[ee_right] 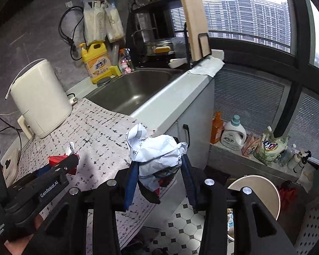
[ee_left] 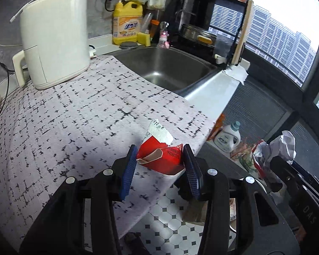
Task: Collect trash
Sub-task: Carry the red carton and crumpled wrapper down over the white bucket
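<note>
L claw (ee_left: pixel 160 165) pinches a crushed red carton (ee_left: pixel 159 156), torn white top flap sticking up, blue pads pressed on both sides; it's held just above the front edge of the worktop (ee_left: pixel 74 116), which has a grey mat w/ black cross marks. R claw (ee_right: pixel 159 180) pinches a wad of crumpled white paper (ee_right: pixel 157 150) w/ some dark and red wrapper bits hanging under it; wad is up in the air over the worktop's front corner, near the cabinet door.

Containers:
- Sink (ee_right: pixel 136 87): steel basin, looks empty, dry as far as I can tell.
- Round bin (ee_right: pixel 257 193) on the floor below R claw, pale rim, lid or inside not clear; contents can't tell.
- White appliance (ee_left: pixel 55 36) at back-left of worktop, closed, cord trailing off the top.
- Yellow dish soap jug (ee_left: pixel 127 21) w/ pump behind the sink, yellow sponge (ee_left: pixel 144 39) just beside it, small clear bottle w/ pink label (ee_left: pixel 163 36) next to that.
- Black dish rack (ee_right: pixel 159 31) right of sink: metal pot w/ yellow handle on lower tier, white bowl on top, wooden cutting board (ee_right: pixel 194 21) standing upright at its side.
- Window ledge low by the floor: white detergent bottle w/ blue cap (ee_right: pixel 234 133), orange bottle (ee_right: pixel 217 127) touching it on the left, refill pouch (ee_right: pixel 270 146) and small bottles further right.

White cloth (ee_right: pixel 206 65) lies on the worktop end past the sink.
</note>
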A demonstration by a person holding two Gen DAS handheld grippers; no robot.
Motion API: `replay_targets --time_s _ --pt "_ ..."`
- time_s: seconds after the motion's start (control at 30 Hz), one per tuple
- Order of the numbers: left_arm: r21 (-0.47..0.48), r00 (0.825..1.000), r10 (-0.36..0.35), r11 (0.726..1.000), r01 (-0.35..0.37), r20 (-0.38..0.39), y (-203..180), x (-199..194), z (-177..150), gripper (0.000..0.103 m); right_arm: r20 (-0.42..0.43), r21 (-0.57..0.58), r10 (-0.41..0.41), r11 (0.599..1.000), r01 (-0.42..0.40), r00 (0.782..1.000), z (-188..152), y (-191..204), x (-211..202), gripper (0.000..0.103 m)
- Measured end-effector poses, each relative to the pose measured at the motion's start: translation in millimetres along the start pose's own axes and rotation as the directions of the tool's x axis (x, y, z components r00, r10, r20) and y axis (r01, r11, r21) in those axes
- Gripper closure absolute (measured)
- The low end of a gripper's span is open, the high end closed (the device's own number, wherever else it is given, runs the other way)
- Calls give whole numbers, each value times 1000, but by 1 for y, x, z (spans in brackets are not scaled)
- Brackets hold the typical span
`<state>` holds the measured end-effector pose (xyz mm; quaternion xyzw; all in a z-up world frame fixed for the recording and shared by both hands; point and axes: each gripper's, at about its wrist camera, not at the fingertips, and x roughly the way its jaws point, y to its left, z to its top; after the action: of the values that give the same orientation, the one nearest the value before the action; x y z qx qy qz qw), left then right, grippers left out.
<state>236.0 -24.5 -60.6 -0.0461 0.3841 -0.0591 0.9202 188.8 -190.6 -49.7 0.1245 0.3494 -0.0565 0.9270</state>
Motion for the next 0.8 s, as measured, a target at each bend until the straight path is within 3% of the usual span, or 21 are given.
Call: replay_targets --time_s 0.4,0.8 --pt "126 992 -108 985 116 -70 -108 16 -22 59 2 148 -143 979 141 990 -13 -116 -32 64" --pt "250 962 -210 936 249 -172 -198 44 -48 59 -45 287 -280 916 281 959 -39 -202 -47 64"
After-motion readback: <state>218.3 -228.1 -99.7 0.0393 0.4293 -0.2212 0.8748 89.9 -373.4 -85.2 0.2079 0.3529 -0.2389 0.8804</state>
